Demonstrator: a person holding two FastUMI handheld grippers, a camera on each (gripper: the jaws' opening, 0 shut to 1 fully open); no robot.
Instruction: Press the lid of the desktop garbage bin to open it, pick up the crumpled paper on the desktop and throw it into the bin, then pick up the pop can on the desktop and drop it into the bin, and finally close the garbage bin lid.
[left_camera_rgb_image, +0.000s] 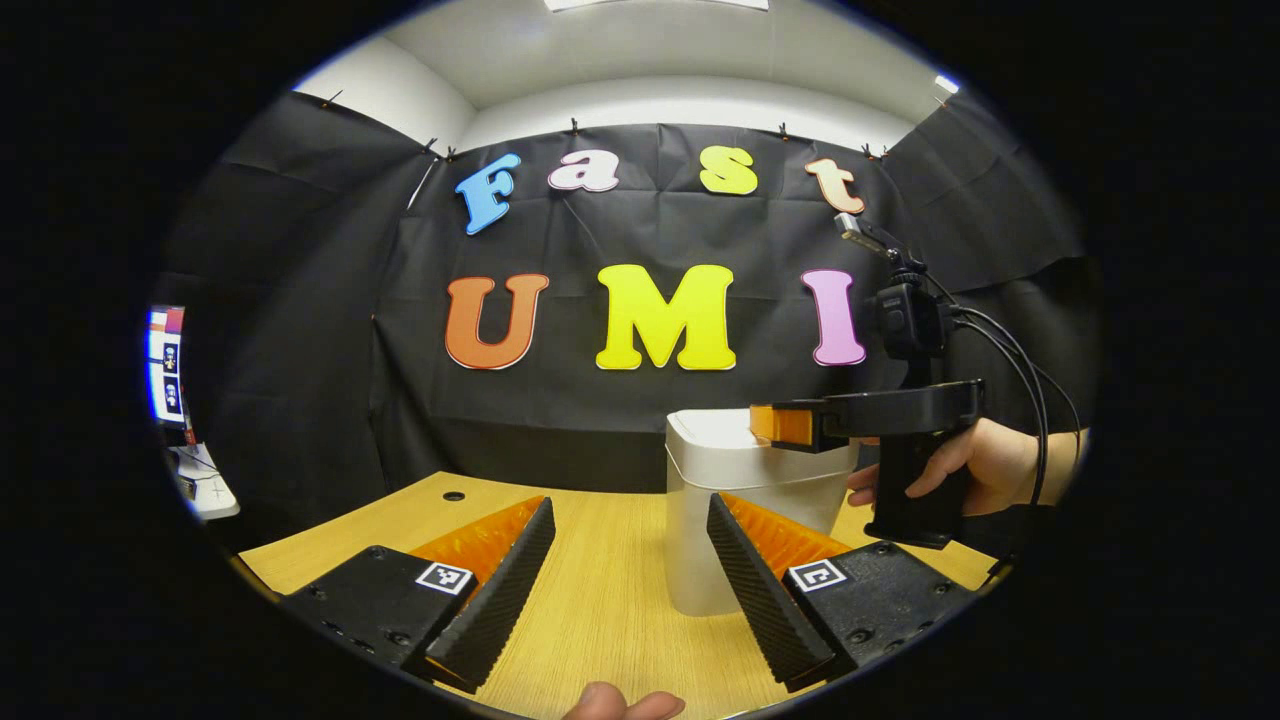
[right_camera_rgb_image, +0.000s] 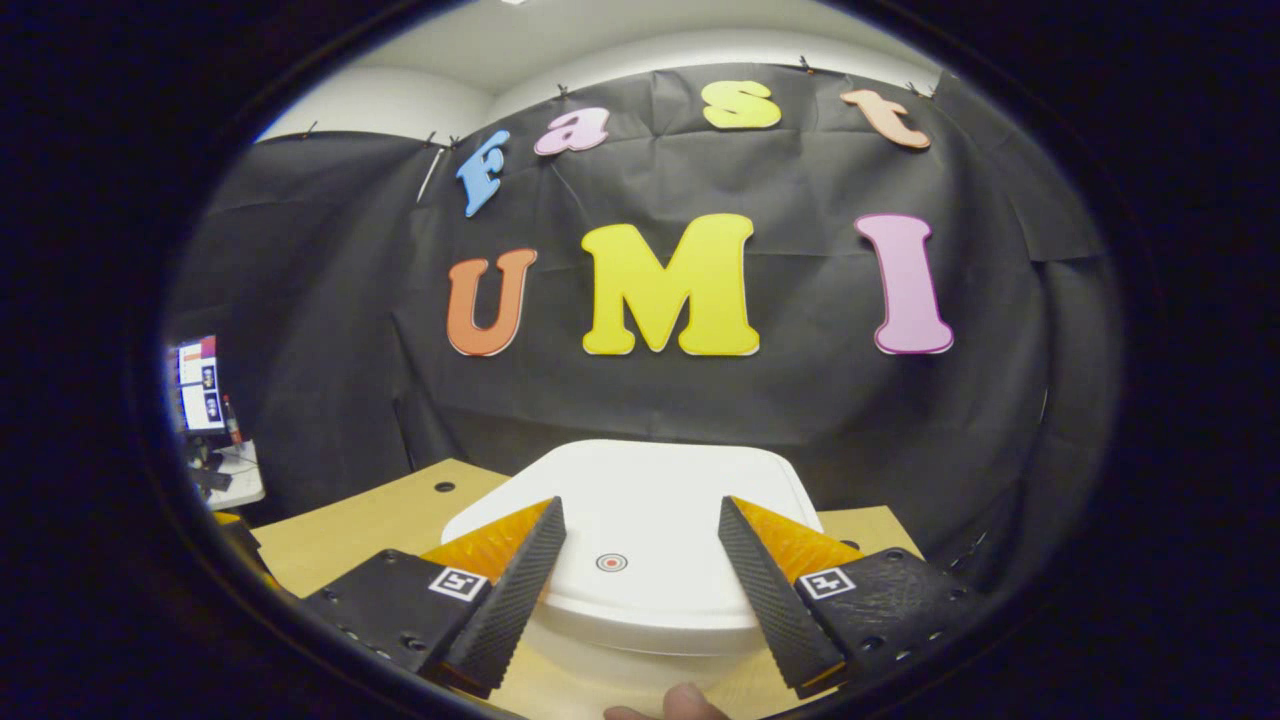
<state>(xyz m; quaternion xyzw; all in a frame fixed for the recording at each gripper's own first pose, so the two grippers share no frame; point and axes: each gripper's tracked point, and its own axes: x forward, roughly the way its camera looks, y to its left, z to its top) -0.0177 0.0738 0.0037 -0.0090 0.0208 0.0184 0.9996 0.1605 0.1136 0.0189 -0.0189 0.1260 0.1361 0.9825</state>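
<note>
Bin (left_camera_rgb_image: 740, 500), lid (right_camera_rgb_image: 640, 540) closed, stands on wooden desk (left_camera_rgb_image: 600, 590) (black cloth behind); right claw (right_camera_rgb_image: 640, 580) spread above lid, left claw (left_camera_rgb_image: 630, 580) spread beside it.

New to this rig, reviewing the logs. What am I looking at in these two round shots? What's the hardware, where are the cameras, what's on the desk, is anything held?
There is no robot arm. A person holds a two-finger claw in each hand, and each claw carries a fisheye camera looking forward along its own fingers.

In the left gripper view, the left claw is open over the wooden desk. Ahead stands the garbage bin, lid closed. The right claw, gripped by a hand, reaches over the bin's top from the right.

The right gripper view looks down at the bin's white lid from close above. The right claw is open, its fingers flanking the small round mark on the lid.

Neither claw holds anything.
</note>
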